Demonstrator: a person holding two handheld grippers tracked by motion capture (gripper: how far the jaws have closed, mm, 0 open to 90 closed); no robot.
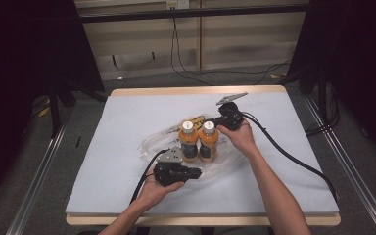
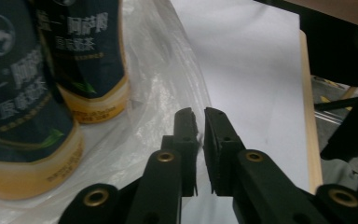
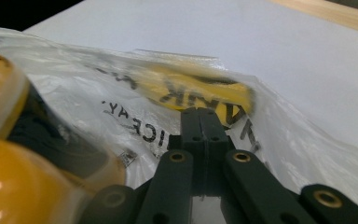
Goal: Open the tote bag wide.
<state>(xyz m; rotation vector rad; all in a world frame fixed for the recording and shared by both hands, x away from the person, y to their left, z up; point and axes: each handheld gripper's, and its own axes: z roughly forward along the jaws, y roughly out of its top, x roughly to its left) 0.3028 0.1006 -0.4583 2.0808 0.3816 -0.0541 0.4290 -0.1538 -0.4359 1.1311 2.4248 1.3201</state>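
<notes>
High view: two orange-filled dark-labelled bottles (image 1: pixel 199 140) upright on clear crinkled plastic bag (image 1: pixel 152 142), white-covered bench (image 1: pixel 127 112). Left tool (image 2: pixel 199 113) narrow gap, nothing between. Right tool (image 3: pixel 199 112) clamped on bag edge.

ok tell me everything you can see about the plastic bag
The plastic bag is thin, clear, crinkled film, lying spread on the white table cover near the middle. Two orange drink bottles with dark labels and white caps stand on or in it, side by side. A yellow patch with black lettering shows on the film in the right gripper view. The right gripper has its jaws closed on the film at that patch; the left gripper, jaws slightly apart, sits at the bag's near edge.
</notes>
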